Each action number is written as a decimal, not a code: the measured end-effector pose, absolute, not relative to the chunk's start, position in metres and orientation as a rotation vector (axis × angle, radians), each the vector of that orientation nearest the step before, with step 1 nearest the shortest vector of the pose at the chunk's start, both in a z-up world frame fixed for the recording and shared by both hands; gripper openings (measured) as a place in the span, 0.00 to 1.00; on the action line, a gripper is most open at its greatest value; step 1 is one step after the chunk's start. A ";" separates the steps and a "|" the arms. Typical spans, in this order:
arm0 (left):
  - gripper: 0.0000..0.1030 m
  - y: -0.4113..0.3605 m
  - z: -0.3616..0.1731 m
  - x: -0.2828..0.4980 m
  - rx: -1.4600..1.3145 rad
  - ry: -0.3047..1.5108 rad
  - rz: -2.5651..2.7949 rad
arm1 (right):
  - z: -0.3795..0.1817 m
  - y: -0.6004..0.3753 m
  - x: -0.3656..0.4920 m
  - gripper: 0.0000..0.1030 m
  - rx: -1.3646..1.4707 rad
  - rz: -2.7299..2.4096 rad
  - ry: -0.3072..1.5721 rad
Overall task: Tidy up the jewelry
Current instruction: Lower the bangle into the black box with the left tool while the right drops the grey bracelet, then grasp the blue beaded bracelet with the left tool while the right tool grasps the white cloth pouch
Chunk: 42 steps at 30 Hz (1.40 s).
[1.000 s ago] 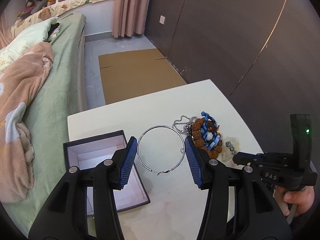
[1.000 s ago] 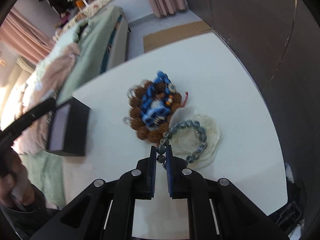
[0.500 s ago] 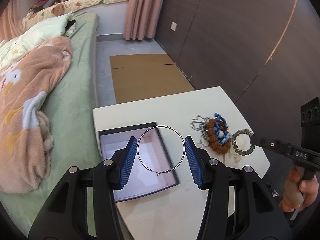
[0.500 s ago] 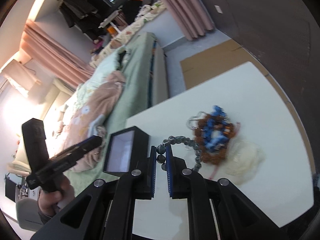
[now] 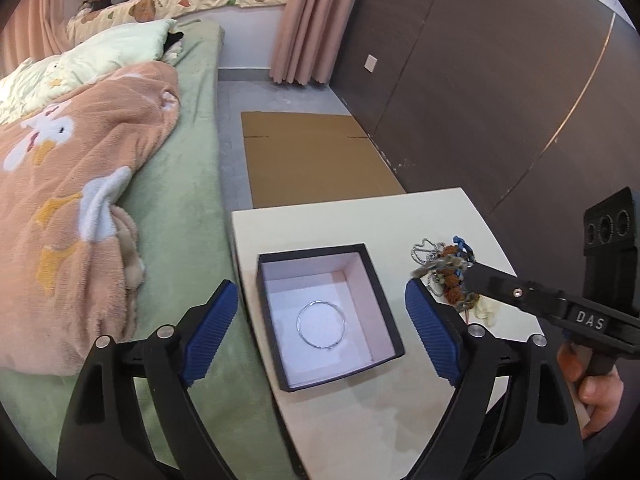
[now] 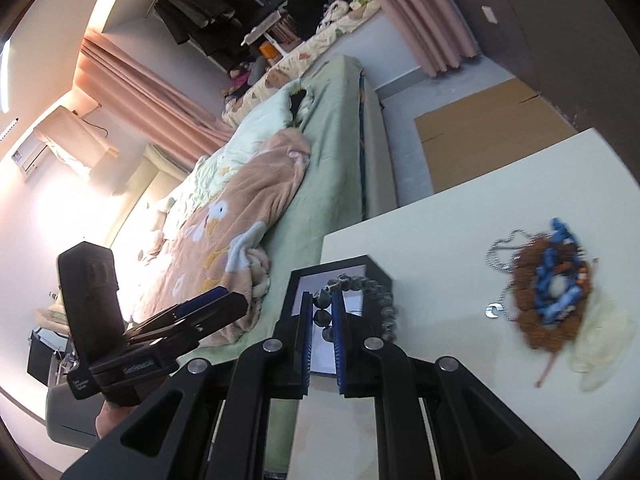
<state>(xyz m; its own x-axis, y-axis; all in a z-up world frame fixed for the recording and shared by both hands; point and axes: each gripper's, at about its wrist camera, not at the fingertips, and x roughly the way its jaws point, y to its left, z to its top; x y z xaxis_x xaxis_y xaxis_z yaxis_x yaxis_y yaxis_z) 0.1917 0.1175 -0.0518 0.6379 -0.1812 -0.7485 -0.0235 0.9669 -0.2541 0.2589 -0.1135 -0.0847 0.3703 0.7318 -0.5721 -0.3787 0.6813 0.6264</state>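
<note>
A thin silver hoop (image 5: 321,330) lies flat inside the open black box (image 5: 312,250) on the white table (image 5: 400,216). My left gripper (image 5: 320,292) hovers above the box, its jaws opening wide, with nothing between them. My right gripper (image 6: 321,314) is shut on a grey bead bracelet (image 6: 372,288), which hangs over the box's near rim (image 6: 332,265). In the left wrist view the right gripper (image 5: 468,270) comes in from the right with the blurred bracelet (image 5: 438,266). A brown-and-blue bead pile (image 6: 552,292) and a silver chain (image 6: 500,252) lie on the table.
A cream cloth (image 6: 600,340) lies beside the pile. A bed with a green cover (image 5: 180,200) and a peach blanket (image 5: 72,184) runs along the table's left side. Flat cardboard (image 5: 316,160) lies on the floor beyond. A dark panelled wall (image 5: 500,100) stands to the right.
The left jaws have spread and the hoop has dropped into the box. The right gripper has lifted the grey bracelet off the cream cloth and carried it toward the box.
</note>
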 end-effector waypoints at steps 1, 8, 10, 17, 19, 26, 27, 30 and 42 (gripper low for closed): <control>0.86 0.120 -0.051 0.191 -0.252 0.871 -0.086 | -0.085 -0.108 0.260 0.09 0.429 0.752 0.947; 0.93 0.140 -0.049 0.187 -0.291 0.842 -0.050 | -0.106 -0.077 0.272 0.33 0.439 0.799 1.044; 0.93 0.140 -0.050 0.188 -0.295 0.843 -0.048 | -0.103 -0.085 0.269 0.79 0.432 0.751 1.010; 0.93 0.117 -0.047 0.196 -0.283 0.833 -0.079 | -0.085 -0.136 0.262 0.88 0.401 0.617 0.959; 0.93 0.107 -0.045 0.199 -0.278 0.831 -0.092 | -0.084 -0.156 0.260 0.88 0.391 0.565 0.965; 0.93 0.061 -0.043 0.213 -0.244 0.842 -0.162 | -0.087 -0.216 0.261 0.88 0.368 0.427 0.968; 0.93 0.056 -0.043 0.214 -0.236 0.844 -0.166 | -0.090 -0.223 0.262 0.88 0.369 0.412 0.976; 0.93 0.037 -0.047 0.220 -0.223 0.857 -0.193 | -0.100 -0.242 0.267 0.88 0.374 0.369 1.013; 0.84 -0.026 -0.071 0.256 -0.227 0.933 -0.265 | -0.141 -0.289 0.281 0.71 0.419 0.242 1.112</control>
